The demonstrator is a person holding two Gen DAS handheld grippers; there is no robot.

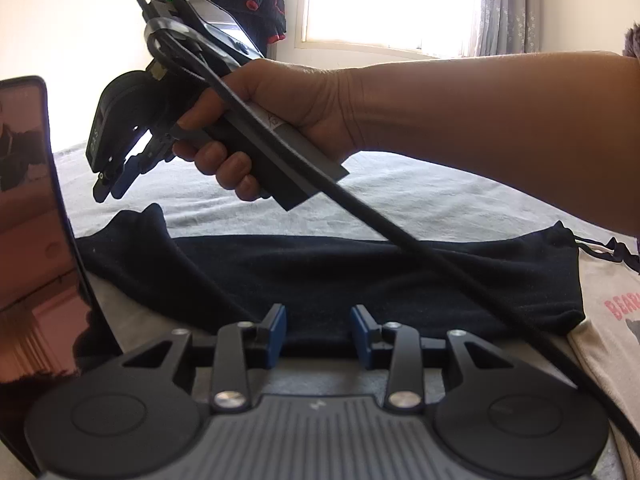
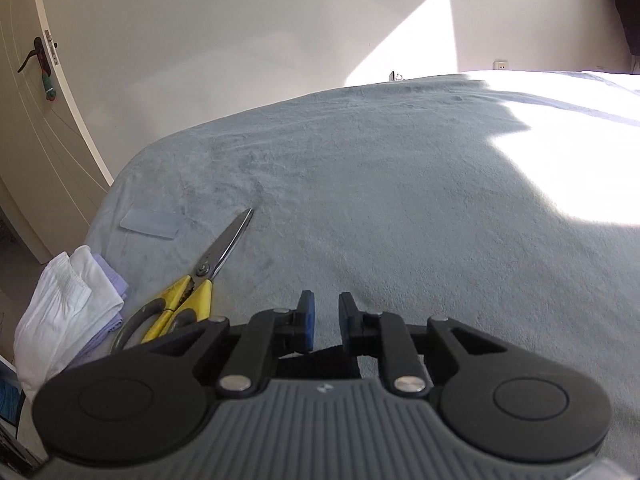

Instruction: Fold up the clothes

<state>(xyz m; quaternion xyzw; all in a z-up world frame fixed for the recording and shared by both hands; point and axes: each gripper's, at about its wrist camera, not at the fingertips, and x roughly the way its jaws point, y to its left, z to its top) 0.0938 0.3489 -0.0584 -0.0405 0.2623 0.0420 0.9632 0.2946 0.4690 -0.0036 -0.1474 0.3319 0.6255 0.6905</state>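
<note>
A dark navy garment (image 1: pixel 340 280) lies flat across the grey bedcover (image 1: pixel 400 192) in the left wrist view. My left gripper (image 1: pixel 319 330) is open, its blue pads just over the garment's near edge. My right gripper (image 1: pixel 116 184) is held in a hand above the garment's left end, pointing down. In the right wrist view my right gripper (image 2: pixel 326 326) is open a little and empty over bare bedcover (image 2: pixel 400 200). A cream shirt with pink lettering (image 1: pixel 612 320) lies at the right.
Yellow-handled scissors (image 2: pixel 192 288) lie on the bed at left, beside a small clear plastic piece (image 2: pixel 150 224). Folded white and lilac cloths (image 2: pixel 68 312) sit at the bed's left edge. A door (image 2: pixel 36 120) stands at left. A phone (image 1: pixel 36 220) is at left.
</note>
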